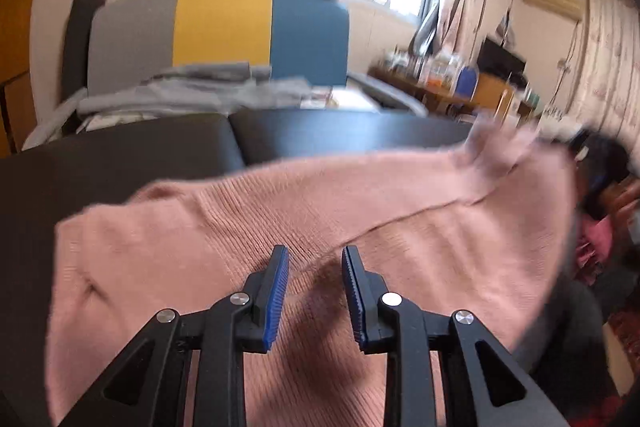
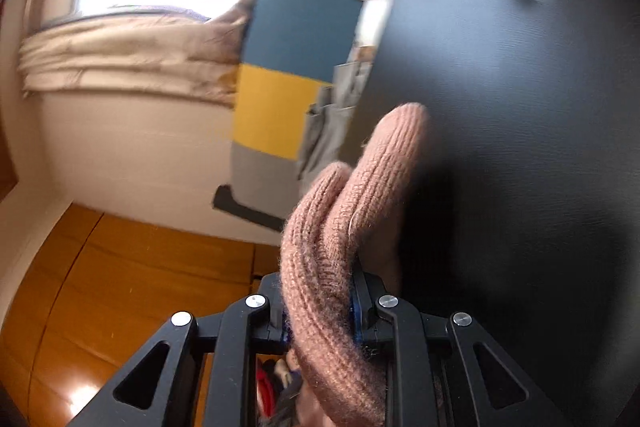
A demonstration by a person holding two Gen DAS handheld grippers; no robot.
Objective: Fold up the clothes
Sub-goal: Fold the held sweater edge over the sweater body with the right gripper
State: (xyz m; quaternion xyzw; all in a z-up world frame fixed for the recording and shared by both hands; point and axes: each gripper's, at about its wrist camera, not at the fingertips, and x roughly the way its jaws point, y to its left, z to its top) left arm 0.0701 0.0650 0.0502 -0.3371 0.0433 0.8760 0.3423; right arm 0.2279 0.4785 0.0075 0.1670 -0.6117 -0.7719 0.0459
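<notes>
Presently the right tool [image 2: 318, 307] clamps a bunched fold of the pink sweater [image 1: 320, 227], which lies across the dark surface [image 1: 120, 163]. Left tool [image 1: 314, 291] hovers part-open, empty. Recommend carrying the fold over evenly, edges aligned.

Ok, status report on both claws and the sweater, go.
Right claw shut on a bunched fold of the pink sweater. Left claw open over it, holding nothing. Sweater spread on the black table. Nothing in the way.
</notes>
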